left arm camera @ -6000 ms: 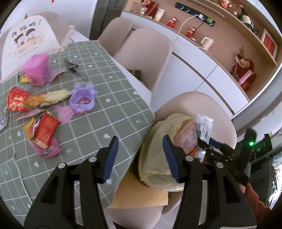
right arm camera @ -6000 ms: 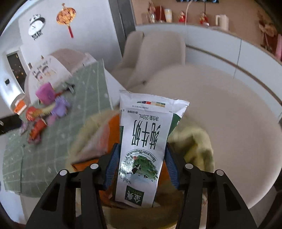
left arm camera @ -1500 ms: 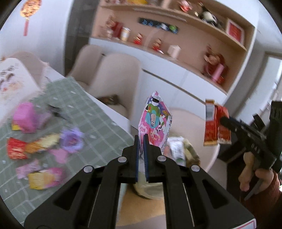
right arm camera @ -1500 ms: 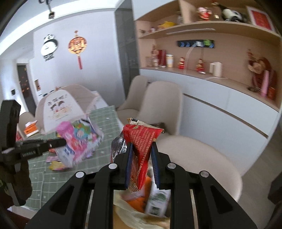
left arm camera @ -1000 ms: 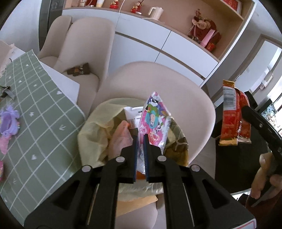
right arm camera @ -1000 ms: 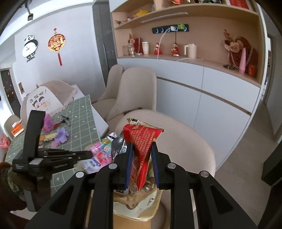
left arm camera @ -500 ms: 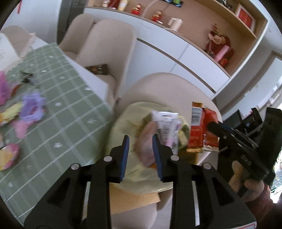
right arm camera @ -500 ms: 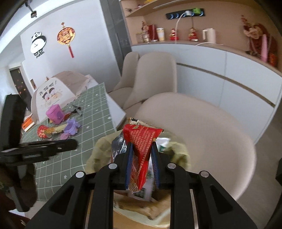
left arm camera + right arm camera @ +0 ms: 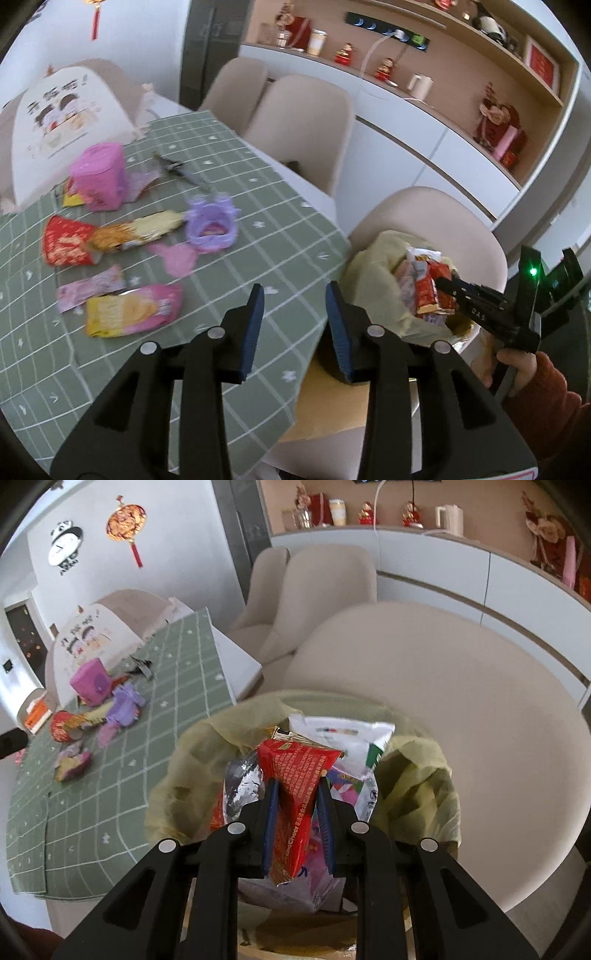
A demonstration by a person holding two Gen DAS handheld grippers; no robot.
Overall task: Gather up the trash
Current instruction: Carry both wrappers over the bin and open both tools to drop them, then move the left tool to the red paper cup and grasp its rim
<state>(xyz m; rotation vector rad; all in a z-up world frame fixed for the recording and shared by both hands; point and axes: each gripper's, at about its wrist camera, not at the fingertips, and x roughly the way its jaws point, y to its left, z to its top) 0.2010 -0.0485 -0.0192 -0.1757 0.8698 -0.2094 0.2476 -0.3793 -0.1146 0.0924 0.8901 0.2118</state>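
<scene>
My right gripper (image 9: pixel 294 794) is shut on a red snack wrapper (image 9: pixel 295 775) and holds it in the mouth of the yellow trash bag (image 9: pixel 184 775), above a white milk pouch (image 9: pixel 343 734) and a pink wrapper. In the left wrist view the right gripper (image 9: pixel 443 284) shows over the bag (image 9: pixel 369 266). My left gripper (image 9: pixel 293 306) is open and empty above the table edge. Wrappers lie on the green tablecloth (image 9: pixel 258 240): a pink-yellow packet (image 9: pixel 133 310), a pink strip (image 9: pixel 92 288), a red packet (image 9: pixel 66 243), a gold wrapper (image 9: pixel 140 229).
A purple toy crown (image 9: pixel 212 225), a pink box (image 9: pixel 98 177) and a dark tool (image 9: pixel 177 170) lie on the table. A white food cover (image 9: pixel 55 118) stands at the far left. The bag sits on a beige chair (image 9: pixel 443 214); two more chairs (image 9: pixel 303 122) stand behind.
My left gripper let go of the pink cartoon packet into the bag, opened wide and swung back toward the table. My right gripper lowered the red wrapper into the bag's mouth.
</scene>
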